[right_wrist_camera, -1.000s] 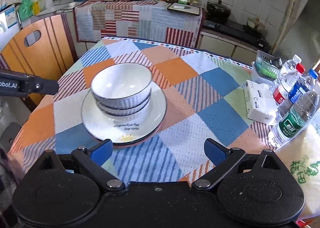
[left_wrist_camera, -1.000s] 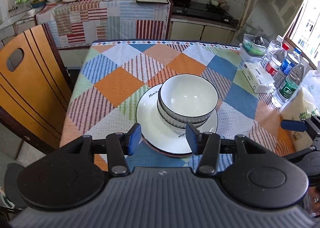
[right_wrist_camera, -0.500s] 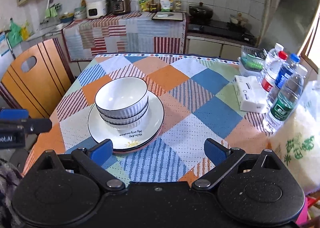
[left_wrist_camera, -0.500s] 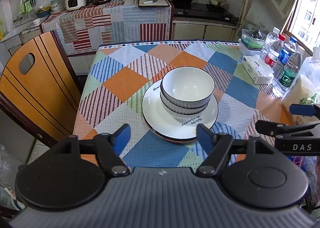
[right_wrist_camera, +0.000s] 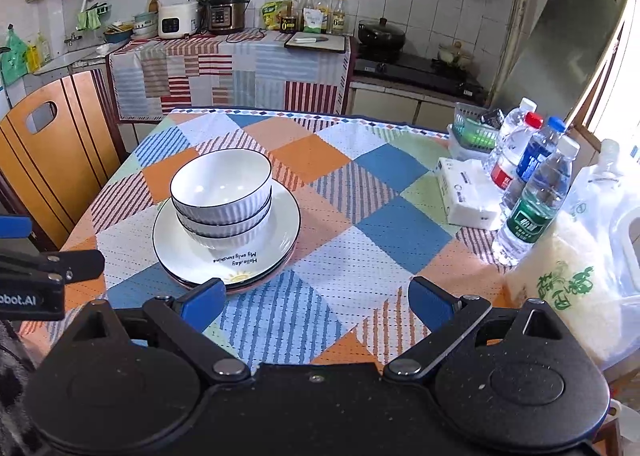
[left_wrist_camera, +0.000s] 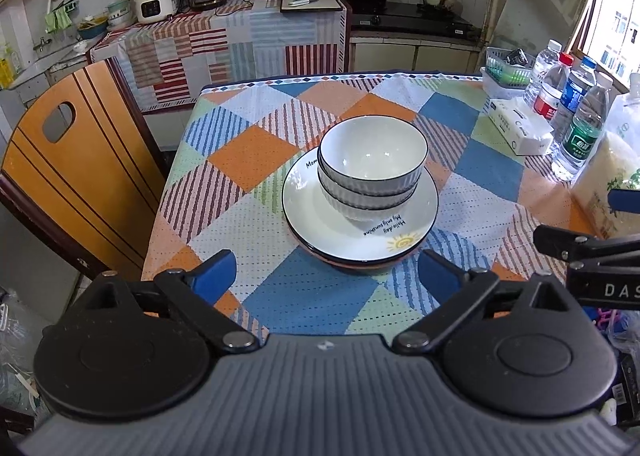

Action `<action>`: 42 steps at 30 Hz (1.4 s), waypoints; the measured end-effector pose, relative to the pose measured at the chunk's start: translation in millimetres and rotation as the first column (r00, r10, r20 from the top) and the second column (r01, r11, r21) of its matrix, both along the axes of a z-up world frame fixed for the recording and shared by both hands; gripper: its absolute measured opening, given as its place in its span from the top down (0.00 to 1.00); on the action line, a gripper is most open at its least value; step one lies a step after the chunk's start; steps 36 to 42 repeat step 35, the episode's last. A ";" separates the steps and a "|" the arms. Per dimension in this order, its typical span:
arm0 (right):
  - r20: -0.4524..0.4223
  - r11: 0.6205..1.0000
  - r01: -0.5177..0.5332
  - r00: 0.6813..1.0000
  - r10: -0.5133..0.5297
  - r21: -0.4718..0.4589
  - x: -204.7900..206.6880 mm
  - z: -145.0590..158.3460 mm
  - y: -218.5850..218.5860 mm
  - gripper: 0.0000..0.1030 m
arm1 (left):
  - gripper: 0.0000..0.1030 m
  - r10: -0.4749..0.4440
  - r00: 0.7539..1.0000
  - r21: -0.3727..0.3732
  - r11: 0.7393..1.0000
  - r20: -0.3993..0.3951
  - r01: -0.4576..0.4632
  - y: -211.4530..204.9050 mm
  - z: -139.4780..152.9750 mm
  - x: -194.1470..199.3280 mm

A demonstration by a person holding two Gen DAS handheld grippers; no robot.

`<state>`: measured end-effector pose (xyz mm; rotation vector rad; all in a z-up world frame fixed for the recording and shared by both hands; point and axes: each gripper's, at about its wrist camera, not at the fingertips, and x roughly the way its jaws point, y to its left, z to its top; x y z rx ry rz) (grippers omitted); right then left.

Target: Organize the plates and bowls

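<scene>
Stacked white ribbed bowls with dark rims (left_wrist_camera: 372, 172) nested on white dark-rimmed plates (left_wrist_camera: 416, 236), mid-table on the patchwork checked tablecloth (left_wrist_camera: 488, 172). Just beyond the left gripper (left_wrist_camera: 326, 274), jaws opening, nothing between. Ahead-left of the right gripper (right_wrist_camera: 316, 302), blue pads wide apart, empty.

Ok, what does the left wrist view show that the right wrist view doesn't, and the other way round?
Only the left wrist view: the left gripper, jaws opening with nothing between them, in front of the plates, and the chair's whole back.

Only the right wrist view: the right gripper, open and empty, and the whole rice bag.

Both: stacked bowls on stacked plates, water bottles, tissue pack.
</scene>
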<state>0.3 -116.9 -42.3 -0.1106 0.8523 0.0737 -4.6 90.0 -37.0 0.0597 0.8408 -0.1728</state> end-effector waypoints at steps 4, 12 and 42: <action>0.019 1.000 0.020 1.000 -0.019 -0.025 -4.8 1.2 1.5 0.03 | 0.04 0.011 1.000 -0.015 1.000 0.013 -0.011 1.3 -0.9 -3.9; -0.015 0.999 0.043 0.999 -0.044 -0.013 -6.2 -5.3 4.2 0.03 | 0.04 0.005 1.000 0.001 1.000 0.006 -0.005 -1.3 -3.1 -4.2; -0.059 0.999 0.052 0.997 -0.052 -0.004 -6.6 -3.4 6.1 0.03 | 0.04 0.023 1.000 -0.027 0.999 -0.014 -0.023 2.3 -6.4 -2.4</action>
